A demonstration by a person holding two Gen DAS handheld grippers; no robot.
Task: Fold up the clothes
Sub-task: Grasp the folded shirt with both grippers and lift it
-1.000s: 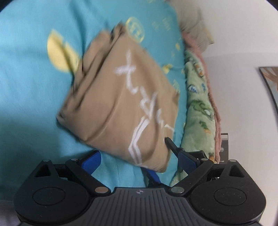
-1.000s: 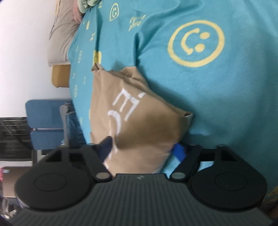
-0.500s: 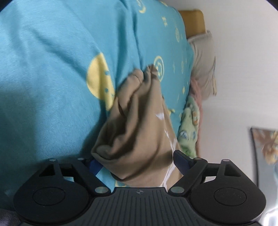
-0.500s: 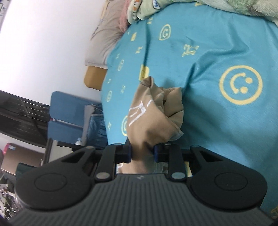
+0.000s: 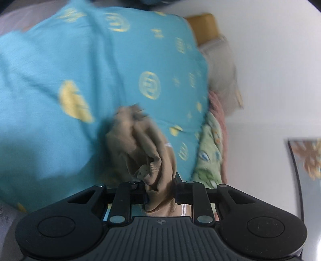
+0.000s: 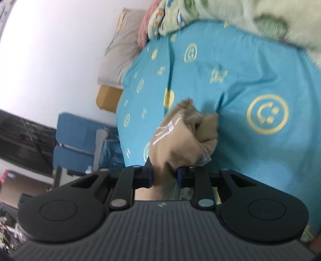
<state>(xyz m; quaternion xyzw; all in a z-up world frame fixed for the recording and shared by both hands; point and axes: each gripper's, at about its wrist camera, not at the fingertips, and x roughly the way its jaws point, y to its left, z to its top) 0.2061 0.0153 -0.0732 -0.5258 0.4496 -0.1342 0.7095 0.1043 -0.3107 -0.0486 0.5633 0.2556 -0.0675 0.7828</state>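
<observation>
Tan garment (image 6: 180, 140): soft matt knit cloth, printed white. Bedsheet (image 6: 250, 80): smooth matt teal cloth. Right gripper (image 6: 164, 176): matt black plastic.

Bunched tan shirt (image 5: 152, 160) is hiding the left gripper's (image 5: 160, 192) fingertips; motion is blurring the bedsheet (image 5: 60, 70).

We are in a home bedroom: a teal smiley-print bedsheet (image 6: 250, 80), a grey pillow (image 6: 118, 54) and a green blanket (image 6: 230, 18) beside it.

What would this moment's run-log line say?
task: fold clothes | left tool: shut on tan printed cotton garment | right tool: shut on same garment | surface: turquoise smiley-print bedsheet | garment: bunched
</observation>
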